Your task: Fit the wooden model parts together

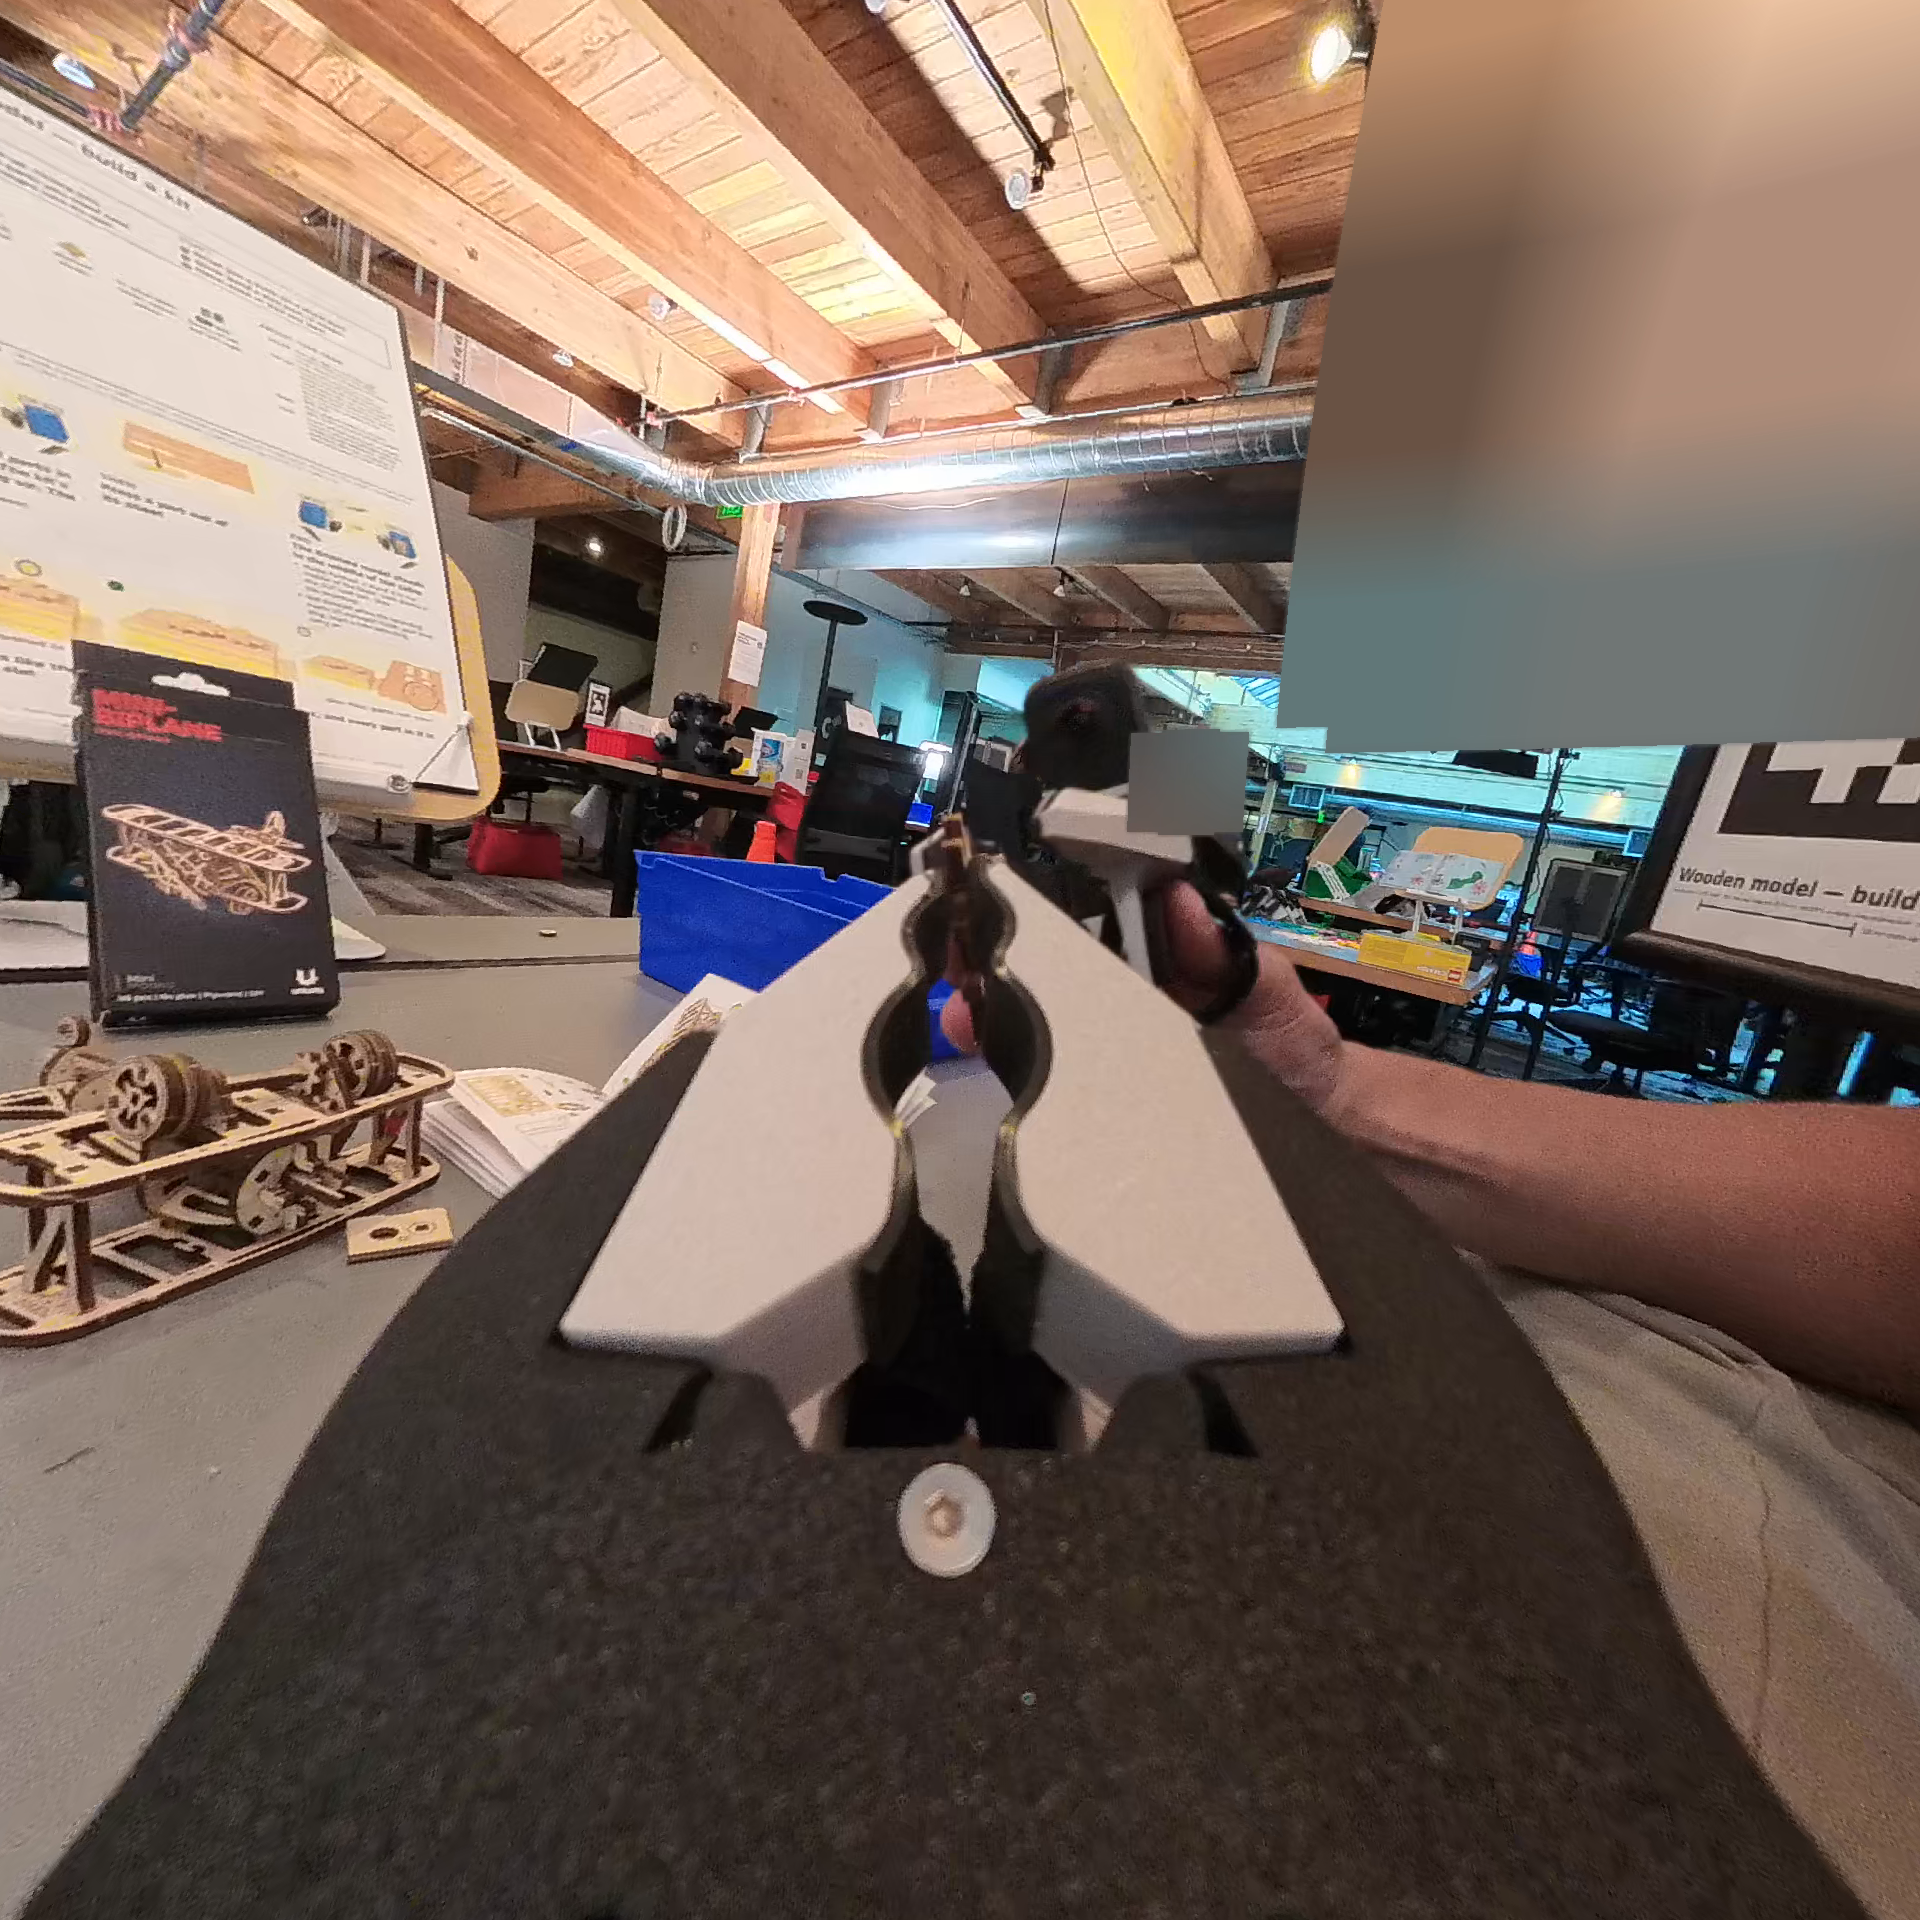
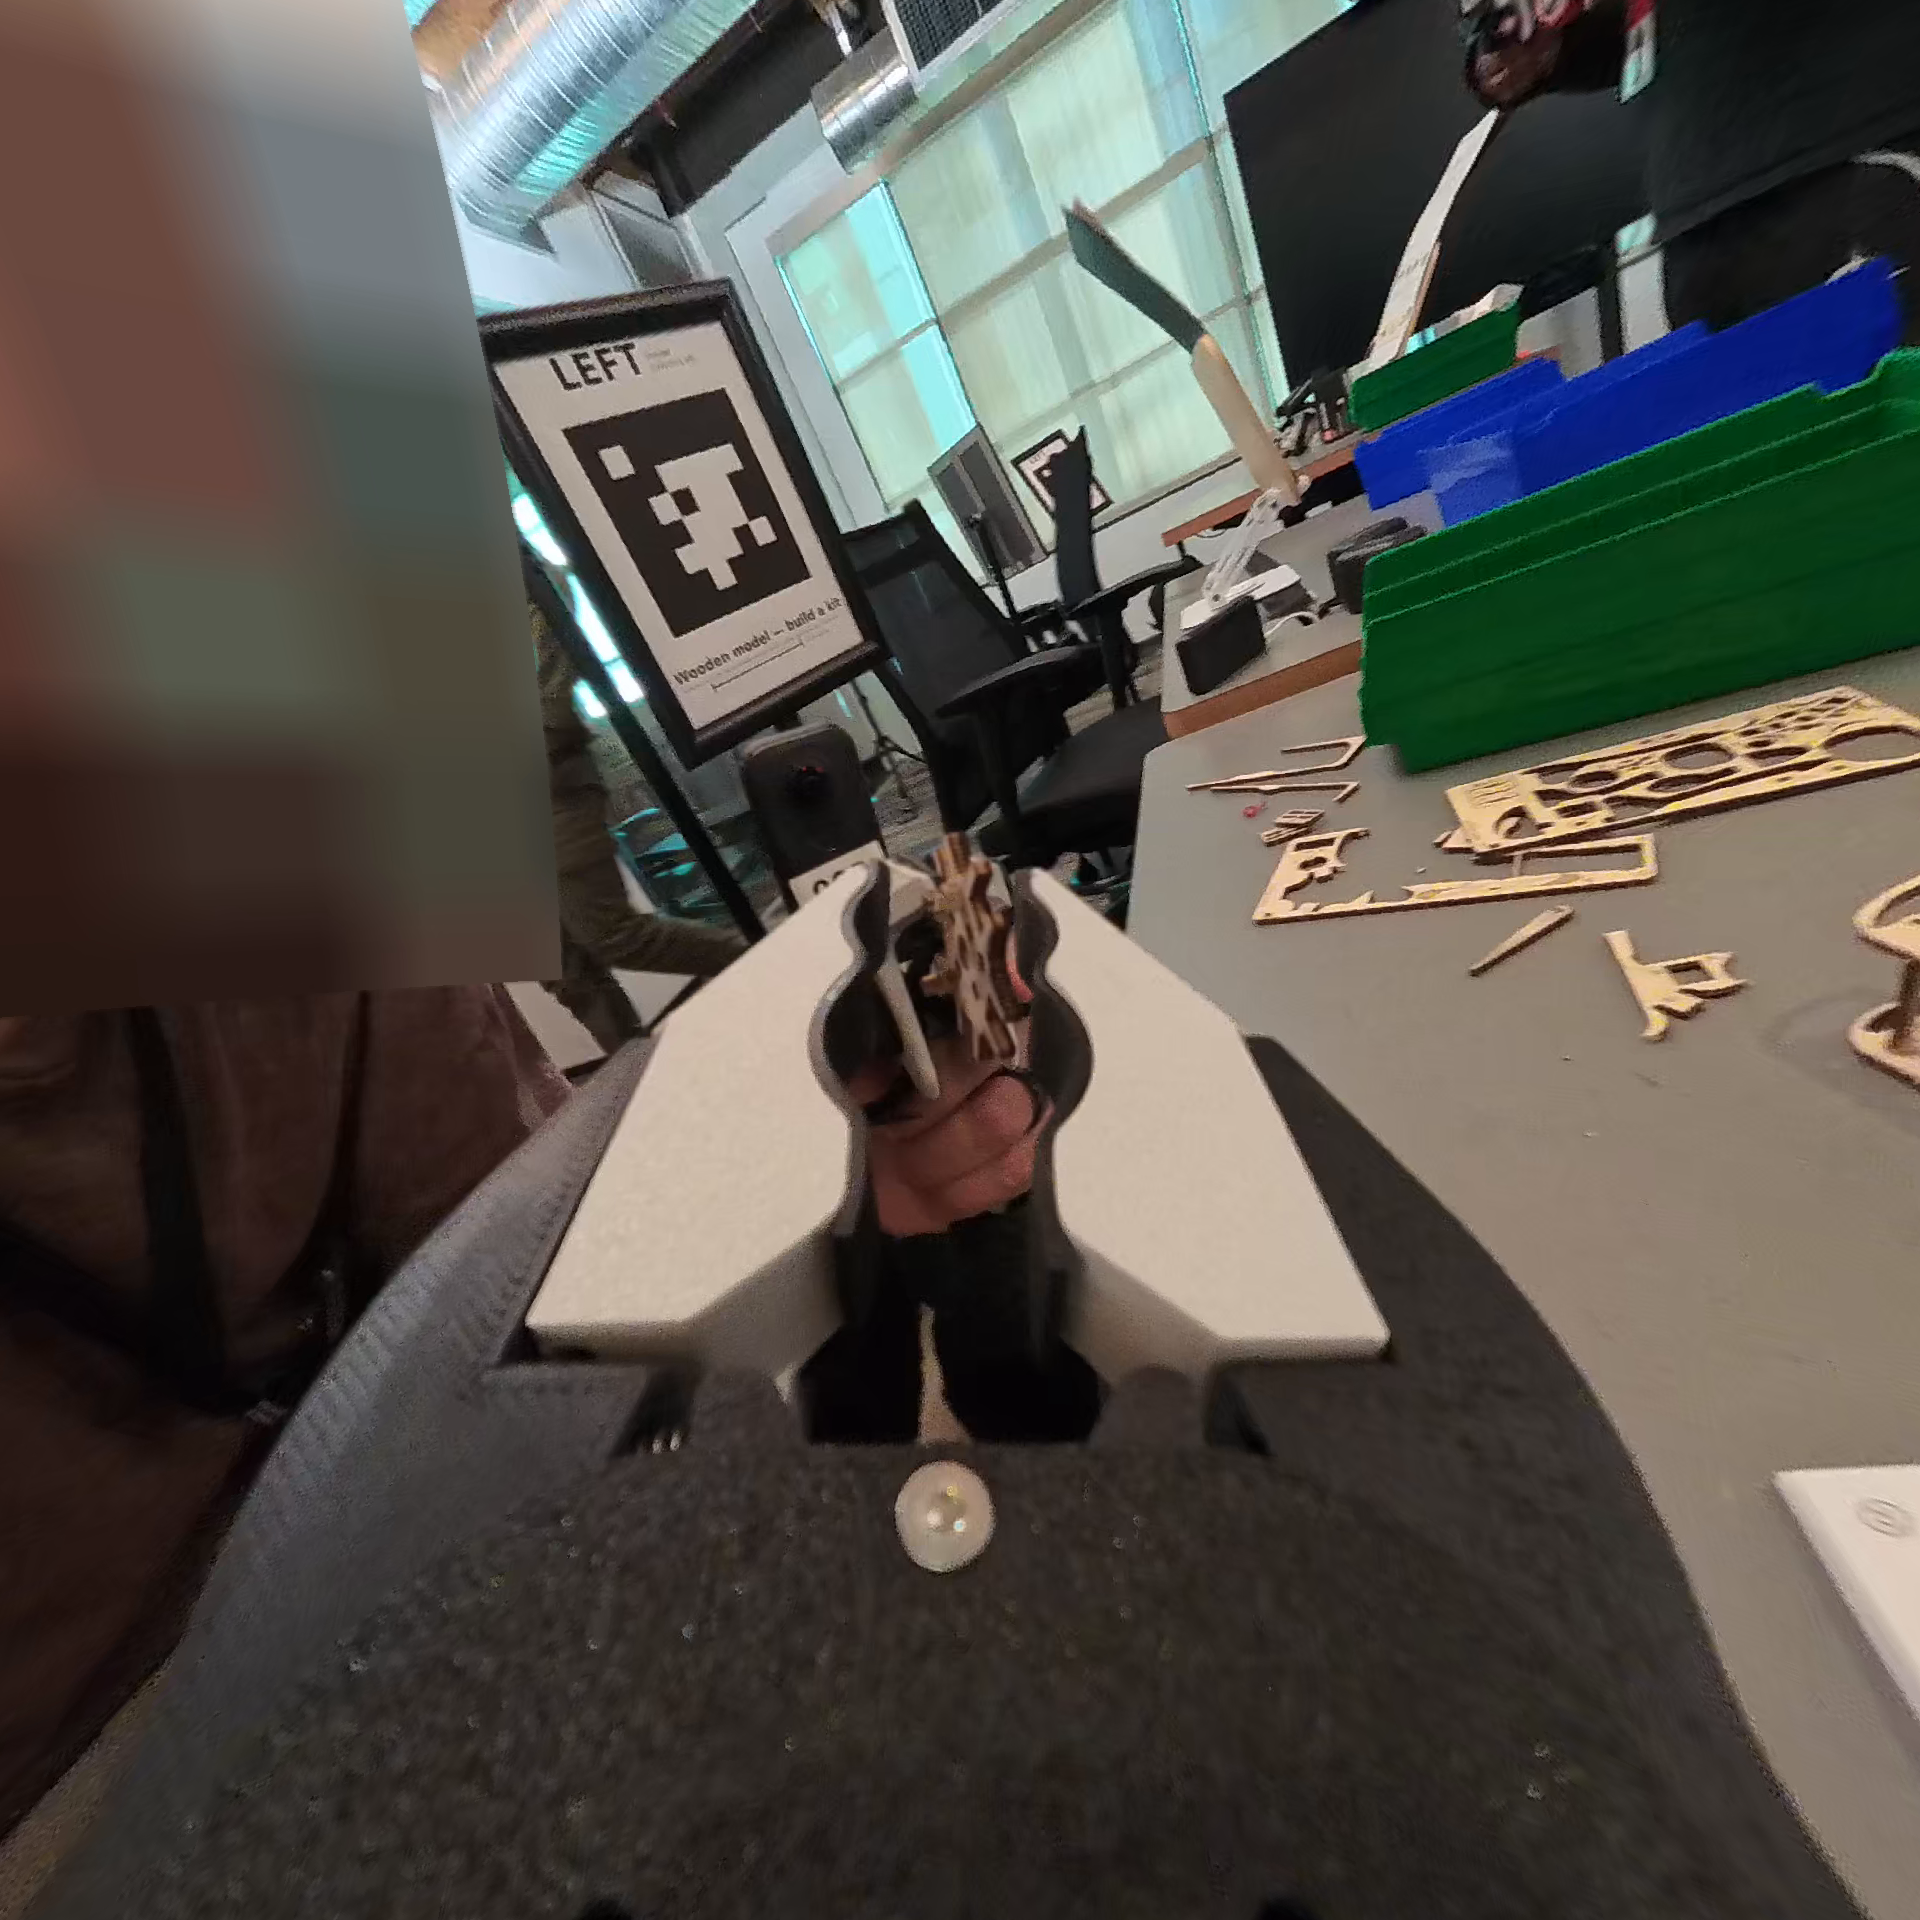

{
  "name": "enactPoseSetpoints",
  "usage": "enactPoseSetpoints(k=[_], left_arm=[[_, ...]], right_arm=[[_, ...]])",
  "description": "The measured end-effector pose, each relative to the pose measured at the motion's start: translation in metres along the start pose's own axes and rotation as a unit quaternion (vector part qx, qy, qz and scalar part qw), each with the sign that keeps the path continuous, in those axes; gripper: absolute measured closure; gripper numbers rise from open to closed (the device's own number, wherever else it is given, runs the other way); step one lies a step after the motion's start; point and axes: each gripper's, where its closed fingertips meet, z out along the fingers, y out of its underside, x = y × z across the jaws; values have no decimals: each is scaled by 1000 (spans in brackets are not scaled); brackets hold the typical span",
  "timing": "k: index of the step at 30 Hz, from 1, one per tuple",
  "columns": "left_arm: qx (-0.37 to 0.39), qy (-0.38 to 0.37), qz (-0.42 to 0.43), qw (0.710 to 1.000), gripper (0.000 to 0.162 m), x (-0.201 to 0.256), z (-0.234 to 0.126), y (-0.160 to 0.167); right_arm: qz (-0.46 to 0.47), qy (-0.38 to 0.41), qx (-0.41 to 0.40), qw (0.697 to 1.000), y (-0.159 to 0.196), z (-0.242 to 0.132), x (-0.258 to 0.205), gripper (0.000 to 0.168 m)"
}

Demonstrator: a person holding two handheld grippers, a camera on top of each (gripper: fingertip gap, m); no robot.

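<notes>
The left gripper [image 1: 956, 868] is raised above the grey table [image 1: 260, 1455], its jaws nearly closed on a small wooden part [image 1: 954, 844] pinched edge-on at the tips. The right gripper [image 2: 951, 894] faces it, jaws narrowed onto a cut-out wooden piece [image 2: 971, 951] (whether the two pieces touch is unclear). A built biplane [image 1: 197, 1153] sits on the table to the left, beside a dark box [image 1: 203, 842]. Punched sheets [image 2: 1683, 764] and loose scraps [image 2: 1673, 992] lie near green bins [image 2: 1621, 603].
</notes>
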Motion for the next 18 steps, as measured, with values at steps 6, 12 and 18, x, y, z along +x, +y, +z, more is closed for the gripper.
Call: enactPoseSetpoints(k=[6, 12, 18], left_arm=[[-2, -12, -101, 995, 162, -23, -3, 6], [-3, -20, -261, 965, 162, -51, -8, 22], [-4, -8, -300, 954, 162, -53, -9, 26]], right_arm=[[-135, 156, -66, 976, 1, -16, 19, 139], [-263, 224, -166, 924, 32, -3, 37, 122], [-368, 348, -211, 836, 39, -10, 59, 134]])
